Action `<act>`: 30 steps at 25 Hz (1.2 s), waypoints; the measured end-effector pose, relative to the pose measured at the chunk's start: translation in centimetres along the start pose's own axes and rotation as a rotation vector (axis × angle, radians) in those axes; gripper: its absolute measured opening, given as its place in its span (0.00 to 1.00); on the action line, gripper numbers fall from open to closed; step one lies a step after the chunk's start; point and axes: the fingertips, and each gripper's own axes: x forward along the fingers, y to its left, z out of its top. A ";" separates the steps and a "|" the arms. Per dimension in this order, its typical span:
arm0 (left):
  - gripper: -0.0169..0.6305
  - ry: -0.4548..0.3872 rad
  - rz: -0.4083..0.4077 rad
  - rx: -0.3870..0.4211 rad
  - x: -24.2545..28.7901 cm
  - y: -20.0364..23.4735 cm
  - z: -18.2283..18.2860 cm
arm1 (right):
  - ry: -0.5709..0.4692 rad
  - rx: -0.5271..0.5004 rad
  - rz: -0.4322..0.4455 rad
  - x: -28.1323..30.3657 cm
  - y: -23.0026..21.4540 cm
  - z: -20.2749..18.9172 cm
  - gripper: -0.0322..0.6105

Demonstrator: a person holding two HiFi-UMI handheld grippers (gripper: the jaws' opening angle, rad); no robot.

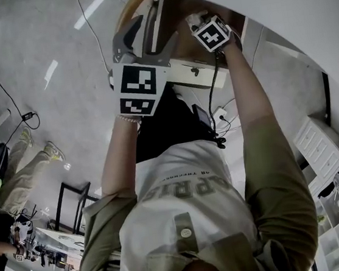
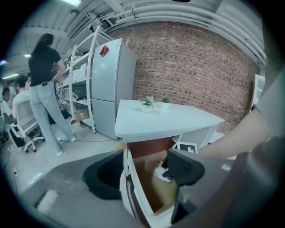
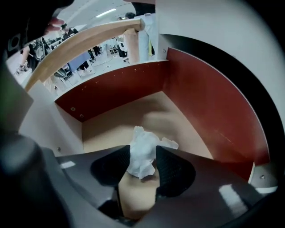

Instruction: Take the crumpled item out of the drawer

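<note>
R gripper (image 3: pixel 141 171) was down inside the open drawer (image 3: pixel 124 89), fingers pinched on the crumpled paper (image 3: pixel 143 151), which was still in the drawer, approx. mid-floor. L gripper (image 2: pixel 144 171) had fingers wide apart, either side of the drawer's white wall, gripping nothing.

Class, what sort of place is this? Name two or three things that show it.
Probably a shared workshop or lab office: a bare brick wall, open metal shelving and an office chair.
</note>
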 end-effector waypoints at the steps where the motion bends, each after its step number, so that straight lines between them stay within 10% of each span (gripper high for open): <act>1: 0.51 0.001 0.000 0.000 0.1 0.0 -0.1 | -0.002 -0.007 -0.001 0.0 0.0 0.0 0.33; 6: 0.51 0.002 -0.002 0.002 0.2 0.1 -0.4 | -0.003 -0.003 0.006 0.1 -0.1 -0.1 0.12; 30: 0.51 -0.038 0.000 0.025 -4.8 -2.6 4.6 | -0.148 0.035 0.014 -11.1 1.6 1.7 0.11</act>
